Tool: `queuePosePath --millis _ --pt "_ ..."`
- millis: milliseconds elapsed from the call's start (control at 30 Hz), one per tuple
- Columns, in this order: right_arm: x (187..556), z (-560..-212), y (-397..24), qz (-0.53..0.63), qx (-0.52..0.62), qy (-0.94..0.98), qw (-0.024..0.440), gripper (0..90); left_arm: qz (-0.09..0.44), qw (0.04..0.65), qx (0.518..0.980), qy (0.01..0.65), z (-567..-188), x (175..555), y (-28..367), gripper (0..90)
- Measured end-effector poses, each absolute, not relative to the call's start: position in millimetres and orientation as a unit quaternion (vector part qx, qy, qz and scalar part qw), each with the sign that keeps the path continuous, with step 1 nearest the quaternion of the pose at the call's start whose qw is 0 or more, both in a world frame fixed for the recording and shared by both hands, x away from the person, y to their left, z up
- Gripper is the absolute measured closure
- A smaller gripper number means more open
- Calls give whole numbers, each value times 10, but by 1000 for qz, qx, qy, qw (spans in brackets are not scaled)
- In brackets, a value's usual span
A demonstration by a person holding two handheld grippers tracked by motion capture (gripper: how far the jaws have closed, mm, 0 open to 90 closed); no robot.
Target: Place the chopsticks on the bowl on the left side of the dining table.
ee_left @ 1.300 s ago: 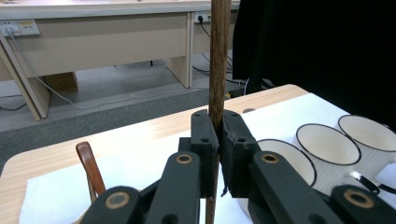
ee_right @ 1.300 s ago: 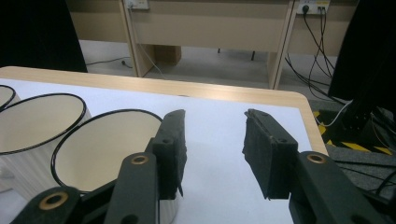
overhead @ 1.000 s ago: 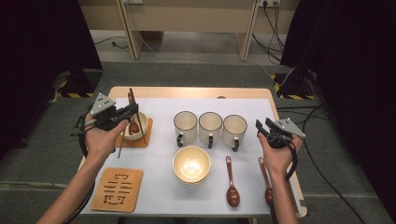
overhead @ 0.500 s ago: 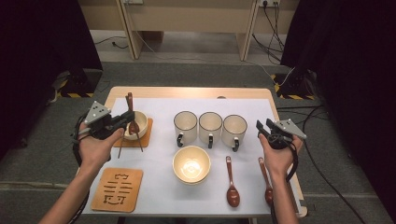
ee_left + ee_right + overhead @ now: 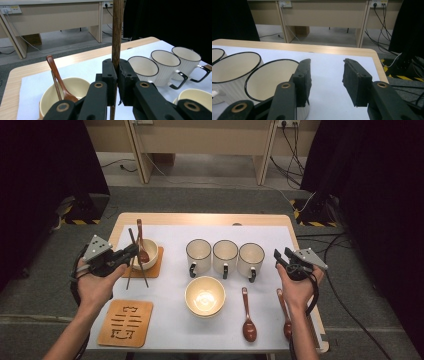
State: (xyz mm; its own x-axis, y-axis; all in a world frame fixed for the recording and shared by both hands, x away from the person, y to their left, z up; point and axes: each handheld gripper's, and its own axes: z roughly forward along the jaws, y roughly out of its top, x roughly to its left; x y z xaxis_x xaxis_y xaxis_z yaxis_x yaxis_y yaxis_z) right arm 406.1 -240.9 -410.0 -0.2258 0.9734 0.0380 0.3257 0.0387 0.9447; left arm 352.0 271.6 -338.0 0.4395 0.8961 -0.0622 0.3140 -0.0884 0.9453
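**A:** High view, big to small: table under a white sheet, three mugs in a row mid-table, a cream bowl in front of them.

**B:** Far left?

**A:** Smaller bowl on a wooden coaster, brown spoon standing in it. Left gripper sits just beside that bowl, jaws clamped on a chopstick; it stands upright between the pads.

**B:** Right gripper?

**A:** Near the table's right edge, beside the mugs. Jaws apart, nothing between.

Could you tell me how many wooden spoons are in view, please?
3: one spoon stands in the left bowl, and two lie right of the front bowl, at and.
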Motion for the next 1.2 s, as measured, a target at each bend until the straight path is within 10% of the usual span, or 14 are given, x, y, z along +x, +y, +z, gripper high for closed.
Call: queuePosePath --millis 1200 --pt "4070 -4127 -2393 462 517 632 345 570 290 487 679 467 -3480 2995 3079 837"
